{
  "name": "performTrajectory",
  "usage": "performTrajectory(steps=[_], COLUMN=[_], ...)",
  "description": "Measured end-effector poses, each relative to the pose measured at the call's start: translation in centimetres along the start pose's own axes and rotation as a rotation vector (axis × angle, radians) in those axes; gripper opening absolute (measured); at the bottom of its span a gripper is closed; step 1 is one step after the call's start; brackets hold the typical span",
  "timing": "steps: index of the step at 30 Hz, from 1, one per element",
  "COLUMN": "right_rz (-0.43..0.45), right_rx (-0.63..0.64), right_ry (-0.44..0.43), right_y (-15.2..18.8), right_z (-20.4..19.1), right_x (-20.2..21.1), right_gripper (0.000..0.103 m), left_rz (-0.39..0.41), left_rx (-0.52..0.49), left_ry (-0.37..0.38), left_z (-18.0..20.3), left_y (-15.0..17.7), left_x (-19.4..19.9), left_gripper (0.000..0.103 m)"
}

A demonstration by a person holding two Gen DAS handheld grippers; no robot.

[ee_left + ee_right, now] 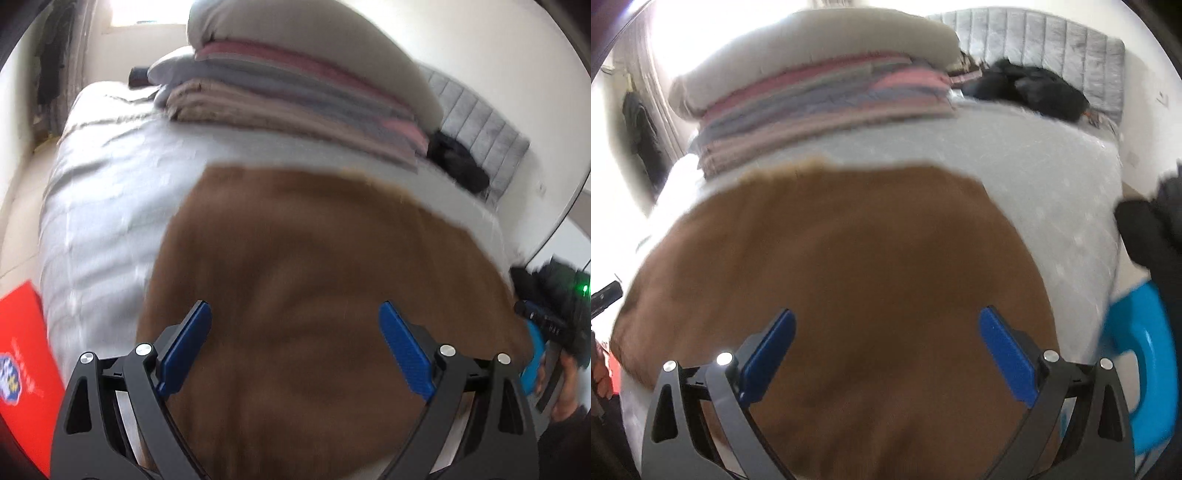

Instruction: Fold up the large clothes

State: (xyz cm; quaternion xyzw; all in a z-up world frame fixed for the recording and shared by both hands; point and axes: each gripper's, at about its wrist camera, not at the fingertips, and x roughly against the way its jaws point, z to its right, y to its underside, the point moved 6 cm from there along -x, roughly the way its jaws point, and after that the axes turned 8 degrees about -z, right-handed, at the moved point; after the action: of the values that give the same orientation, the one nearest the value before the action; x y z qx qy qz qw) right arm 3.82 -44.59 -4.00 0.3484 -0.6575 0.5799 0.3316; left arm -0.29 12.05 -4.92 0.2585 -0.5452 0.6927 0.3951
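Observation:
A large brown garment (314,266) lies spread flat on the bed's pale grey sheet (110,206); it also fills the middle of the right wrist view (857,251). My left gripper (295,317) is open, its blue pads (192,332) spread wide above the garment's near part, holding nothing. My right gripper (886,325) is open too, its blue pads (997,332) wide apart above the same garment, empty. Both views are motion-blurred. The other hand-held gripper's body (546,325) shows at the right edge of the left wrist view.
A stack of folded blankets and a pillow (295,74) sits at the far end of the bed. A black garment (458,162) lies by the grey padded headboard (487,122). A red box (26,362) is at the left; a blue plastic stool (1141,362) at the right.

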Motion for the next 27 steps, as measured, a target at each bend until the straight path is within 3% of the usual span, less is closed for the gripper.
performTrajectory(steps=[2,4,8,10,11,13,14,16,18,21,23,27], right_rz=[-0.096,-0.14,-0.173,-0.114,-0.107,-0.185,-0.236,-0.214,-0.191,-0.157,-0.136,-0.097], right_rx=[-0.003,0.025,-0.012,0.008,0.025,0.061,0.074,0.039,0.006,-0.007,-0.006,-0.051], right_ry=[0.046,0.02,0.052,0.001,0.018,0.044,0.041,0.017,-0.002,-0.104,-0.188,-0.325], right_y=[2.0,3.2,2.1,1.7,1.9,3.4,4.3,4.3,4.0,3.8,3.6,3.2], right_z=[1.1,1.5,0.9,-0.6,-0.6,-0.8,-0.8,-0.3,-0.4,-2.7,-5.0,-8.0], right_x=[-2.4,-4.6,-2.9,-0.4,0.0,-1.3,-2.5,-1.9,-0.7,1.1,2.1,2.3], right_gripper=[0.096,0.097,0.096,0.096,0.096,0.097,0.097,0.096,0.096,0.096,0.096,0.096], left_rz=[-0.068,-0.107,-0.098,-0.063,-0.046,-0.046,-0.041,-0.032,-0.043,-0.093,-0.118,-0.141], left_rx=[0.004,-0.085,-0.087,-0.054,-0.04,-0.017,0.01,0.103,0.252,0.51,0.621,0.757], left_ry=[-0.034,-0.06,-0.058,-0.034,-0.027,-0.005,0.027,0.097,0.26,0.446,0.537,0.649], left_z=[-1.0,-1.2,-1.1,-1.3,-1.7,-2.7,-3.3,-4.6,-6.7,-10.3,-11.6,-11.8], left_y=[2.1,3.4,3.1,3.5,3.7,4.7,5.0,5.2,5.8,7.5,8.5,10.1], left_x=[-1.3,-2.8,-1.3,0.9,1.8,3.2,4.1,5.8,7.5,8.1,7.7,6.2], left_gripper=[0.087,0.084,0.084,0.084,0.084,0.084,0.084,0.085,0.085,0.088,0.088,0.088])
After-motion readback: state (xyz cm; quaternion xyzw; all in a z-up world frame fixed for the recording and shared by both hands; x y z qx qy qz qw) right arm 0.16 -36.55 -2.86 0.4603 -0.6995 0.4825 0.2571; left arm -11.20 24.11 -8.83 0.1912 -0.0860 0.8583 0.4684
